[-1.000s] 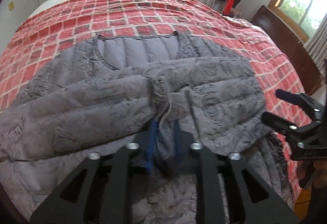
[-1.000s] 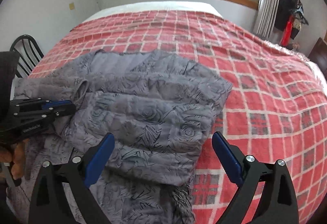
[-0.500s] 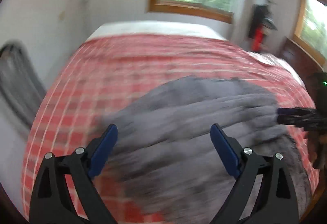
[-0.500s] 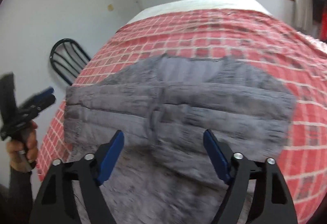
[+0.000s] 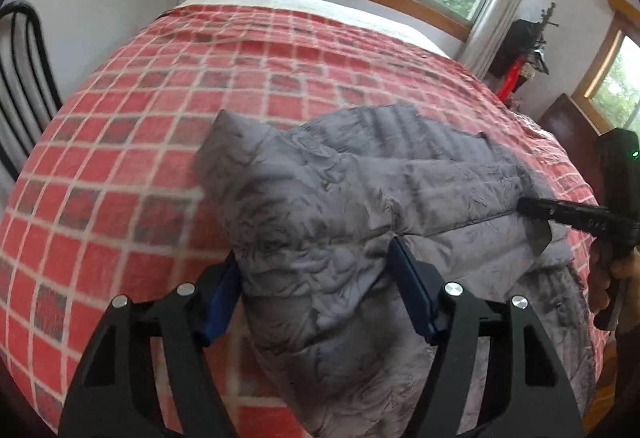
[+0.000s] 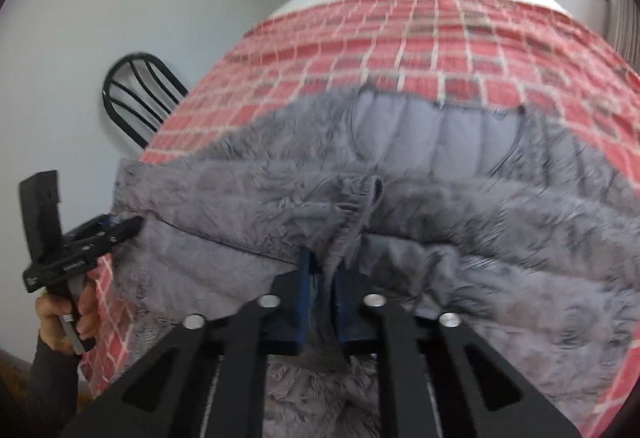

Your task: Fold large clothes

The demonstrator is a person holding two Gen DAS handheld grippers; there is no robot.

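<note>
Lying on the red checked bedspread [image 5: 120, 166], the grey quilted jacket [image 5: 360, 206] is looking soft, puffy and light, likely to slump and slide. The right gripper [image 6: 322, 302] is pinching a sleeve cuff [image 6: 356, 206] near the jacket's middle, jaws nearly closed. The left gripper [image 5: 316, 298] is straddling the jacket's left edge, jaws wide, gripping nothing. Seams and cuffs are probably offering the firmest hold.

jacket [image 6: 400, 206] hem cut off below; bedspread [image 6: 400, 38] blurred.
</note>
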